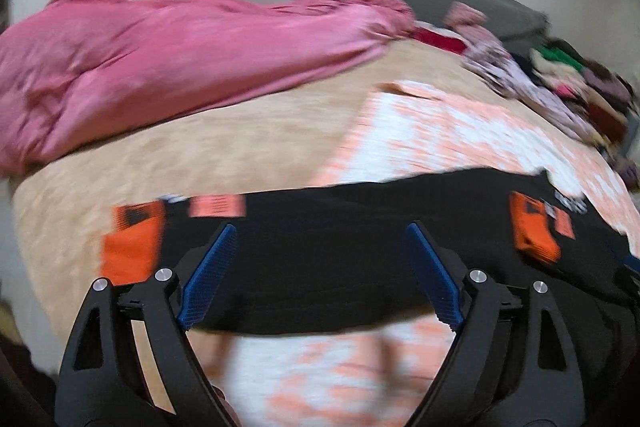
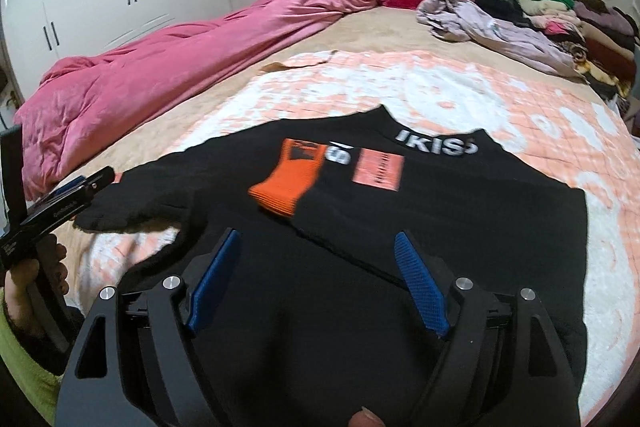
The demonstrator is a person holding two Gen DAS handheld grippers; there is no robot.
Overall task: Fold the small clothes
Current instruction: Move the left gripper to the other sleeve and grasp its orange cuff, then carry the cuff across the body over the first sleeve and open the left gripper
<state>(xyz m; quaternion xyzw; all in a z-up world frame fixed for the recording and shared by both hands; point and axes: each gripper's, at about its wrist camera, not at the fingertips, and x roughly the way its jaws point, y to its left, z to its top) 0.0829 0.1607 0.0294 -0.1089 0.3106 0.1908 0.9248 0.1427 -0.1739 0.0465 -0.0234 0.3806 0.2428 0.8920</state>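
We have the black sweatshirt [image 2: 400,227] lying on the peach-white quilt [image 2: 520,107] on the bed, sleeve w/ orange cuff [image 2: 288,183] folded across the chest. Left hand-held gripper [image 1: 320,267] and right hand-held gripper [image 2: 316,279]: both wide open, holding nothing, over the fabric. Risk: left view is blurred, so a fast approach may pinch quilt w/ garment and drag the fold askew.

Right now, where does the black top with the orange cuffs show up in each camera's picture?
Left wrist: black top stretches across the lower middle, just beyond the gripper.
Right wrist: black top fills the centre and bottom, under the gripper.
Shared landmark: pink duvet, at left in both.
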